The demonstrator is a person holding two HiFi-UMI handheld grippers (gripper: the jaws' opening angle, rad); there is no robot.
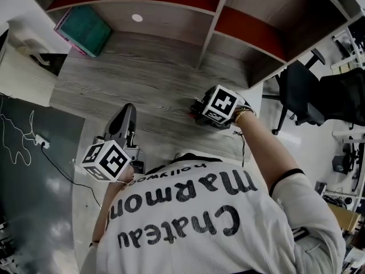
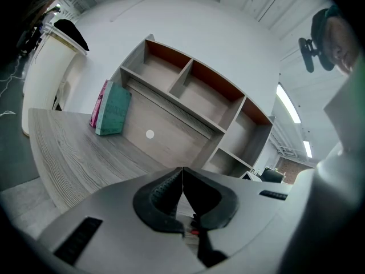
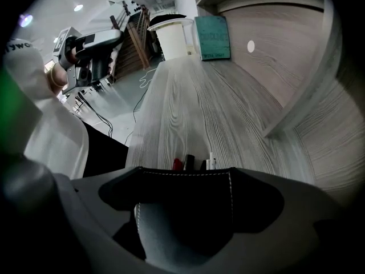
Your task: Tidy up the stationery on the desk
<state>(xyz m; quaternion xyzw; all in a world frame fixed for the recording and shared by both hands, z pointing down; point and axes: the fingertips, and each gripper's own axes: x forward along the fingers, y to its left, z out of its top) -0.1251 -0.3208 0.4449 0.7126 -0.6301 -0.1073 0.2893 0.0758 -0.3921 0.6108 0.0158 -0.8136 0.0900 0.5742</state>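
The right claw point(image 3: 191, 194) points steeply down and is spread wide around a black fabric pen pouch with white stitching point(image 3: 188, 221). Red, black and white pen tips point(image 3: 194, 163) poke past the pouch over the grey wood-grain bench point(image 3: 188, 90). The best way to finish this step is probably to settle the pouch flat, then lift straight up so neither pad drags it. The left claw point(image 2: 182, 173) is pressed together on nothing. The shelf unit's upright divider point(image 3: 296, 107) stands near, and open bench runs ahead to the teal book point(image 3: 213, 37).
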